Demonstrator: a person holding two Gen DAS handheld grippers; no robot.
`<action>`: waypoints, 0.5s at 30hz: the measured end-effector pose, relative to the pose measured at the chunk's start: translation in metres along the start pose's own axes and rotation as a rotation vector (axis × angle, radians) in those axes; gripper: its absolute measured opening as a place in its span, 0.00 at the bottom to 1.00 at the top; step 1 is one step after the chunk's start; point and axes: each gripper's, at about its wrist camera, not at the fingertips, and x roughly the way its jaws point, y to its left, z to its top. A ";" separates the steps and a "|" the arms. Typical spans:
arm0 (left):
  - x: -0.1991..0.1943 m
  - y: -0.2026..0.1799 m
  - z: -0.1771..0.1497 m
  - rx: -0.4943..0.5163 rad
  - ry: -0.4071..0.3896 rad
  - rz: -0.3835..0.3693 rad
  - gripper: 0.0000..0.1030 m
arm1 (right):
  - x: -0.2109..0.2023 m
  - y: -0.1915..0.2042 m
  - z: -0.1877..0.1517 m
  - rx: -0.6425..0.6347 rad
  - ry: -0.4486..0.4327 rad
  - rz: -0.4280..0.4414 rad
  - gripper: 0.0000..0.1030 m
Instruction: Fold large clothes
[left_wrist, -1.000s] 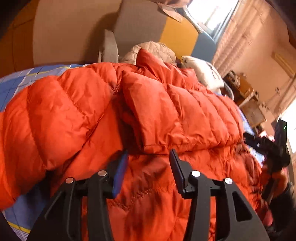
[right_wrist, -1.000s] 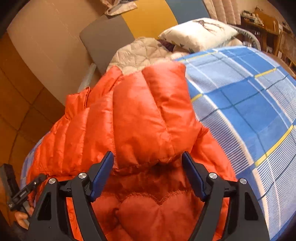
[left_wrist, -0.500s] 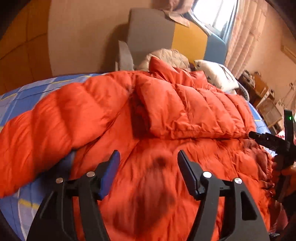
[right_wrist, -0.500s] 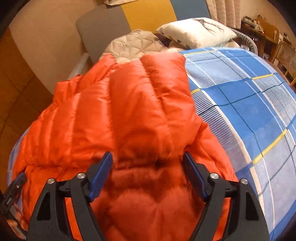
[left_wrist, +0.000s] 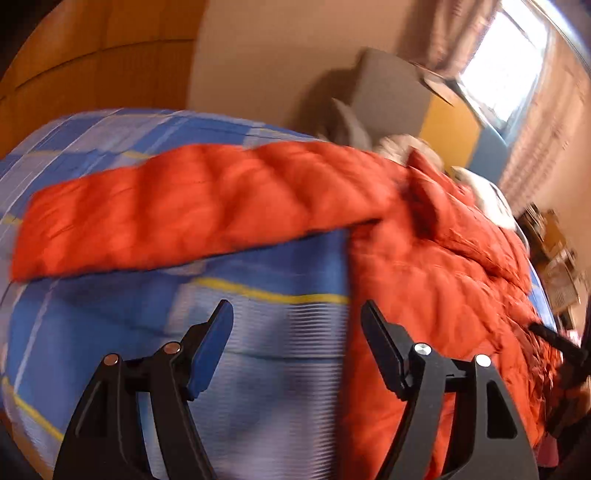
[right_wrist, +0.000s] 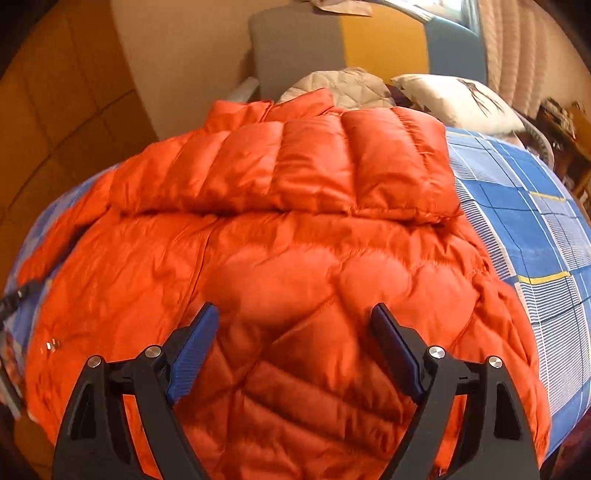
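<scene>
Through the left wrist camera, badly blurred, I saw my left gripper (left_wrist: 297, 334) wide open and holding nothing, hovering over the blue checked sheet (left_wrist: 258, 354). The orange jacket (left_wrist: 436, 295) lay to its right, one sleeve (left_wrist: 192, 206) stretched out leftward across the sheet; I think the right finger (left_wrist: 384, 350) sat over the jacket's edge, but the blur made that uncertain.

Through the right wrist camera, my right gripper (right_wrist: 295, 345) was equally wide open and empty above the jacket's (right_wrist: 295, 258) quilted body. The other sleeve (right_wrist: 314, 170) lay folded across the jacket. A pillow (right_wrist: 454, 99) rested beyond it.
</scene>
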 end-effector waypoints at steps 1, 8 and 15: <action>-0.004 0.018 0.000 -0.042 -0.004 0.016 0.69 | 0.000 0.000 -0.004 -0.003 0.007 -0.010 0.82; -0.009 0.104 0.005 -0.279 -0.048 0.091 0.64 | -0.002 0.000 -0.015 0.011 0.011 -0.022 0.82; 0.002 0.149 0.015 -0.420 -0.076 0.122 0.64 | 0.002 0.001 -0.016 0.003 0.022 -0.043 0.82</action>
